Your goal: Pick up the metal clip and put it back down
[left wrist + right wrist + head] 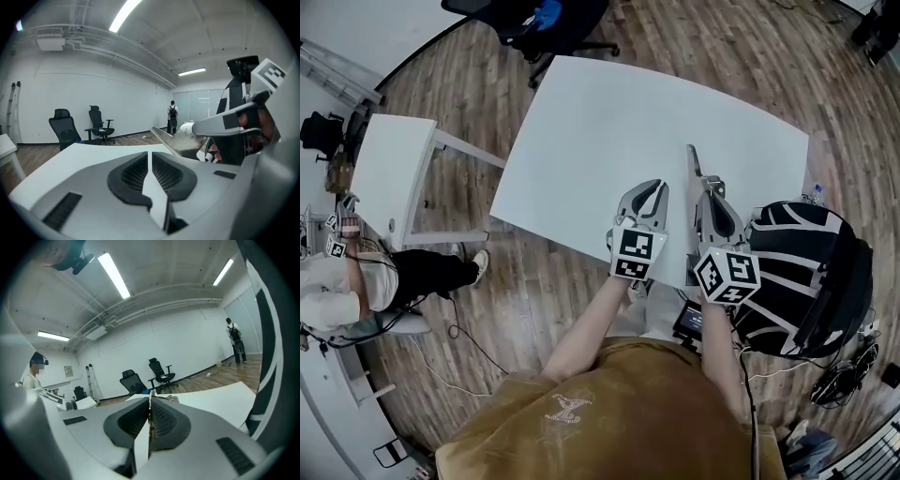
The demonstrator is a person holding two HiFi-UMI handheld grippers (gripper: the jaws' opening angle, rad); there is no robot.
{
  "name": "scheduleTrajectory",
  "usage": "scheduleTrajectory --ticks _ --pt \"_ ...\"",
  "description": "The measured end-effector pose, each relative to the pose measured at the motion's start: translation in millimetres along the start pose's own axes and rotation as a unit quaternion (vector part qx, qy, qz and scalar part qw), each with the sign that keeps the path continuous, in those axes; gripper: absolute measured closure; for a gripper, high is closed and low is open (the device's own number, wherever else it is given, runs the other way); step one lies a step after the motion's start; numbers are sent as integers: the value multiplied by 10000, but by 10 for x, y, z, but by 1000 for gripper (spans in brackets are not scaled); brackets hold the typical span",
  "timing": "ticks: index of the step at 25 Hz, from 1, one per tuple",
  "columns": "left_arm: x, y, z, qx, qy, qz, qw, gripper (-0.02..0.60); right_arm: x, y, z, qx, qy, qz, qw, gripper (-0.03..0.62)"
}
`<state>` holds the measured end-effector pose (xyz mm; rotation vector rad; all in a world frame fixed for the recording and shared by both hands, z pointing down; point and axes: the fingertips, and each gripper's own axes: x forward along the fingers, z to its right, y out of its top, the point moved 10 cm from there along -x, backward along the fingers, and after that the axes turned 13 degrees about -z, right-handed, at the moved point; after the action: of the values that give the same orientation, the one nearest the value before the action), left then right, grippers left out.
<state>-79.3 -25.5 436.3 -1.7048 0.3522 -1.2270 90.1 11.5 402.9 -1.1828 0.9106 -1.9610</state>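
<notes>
Right gripper (705, 187) jaws pinch the thin clip (691, 159), which projects far beyond the tips and may pivot or slip out; left gripper (649, 192) jaws are closing with nothing between them.

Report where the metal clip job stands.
Done: the pick-up. The right tongs are shut on the long silver metal clip, which looks lifted off the white table in the left gripper view.
In hand: the clip is held over the table; the left tongs are closing on nothing.
Left: setting the clip back down and letting go.
</notes>
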Motion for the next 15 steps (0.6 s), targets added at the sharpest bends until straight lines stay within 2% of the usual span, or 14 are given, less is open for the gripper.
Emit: scheduleTrajectory --ticks 4,9,15 --pt "-153 217 -33 -159 72 310 9994 555 -154 146 -38 -317 -127 299 9990 577" --pt "-367 487 -68 12 217 711 9972 572 -323 263 -110 -432 -212 613 9970 577" --pt "-499 685 14 66 159 998 9949 572 -504 350 -142 -594 -312 938 9933 577"
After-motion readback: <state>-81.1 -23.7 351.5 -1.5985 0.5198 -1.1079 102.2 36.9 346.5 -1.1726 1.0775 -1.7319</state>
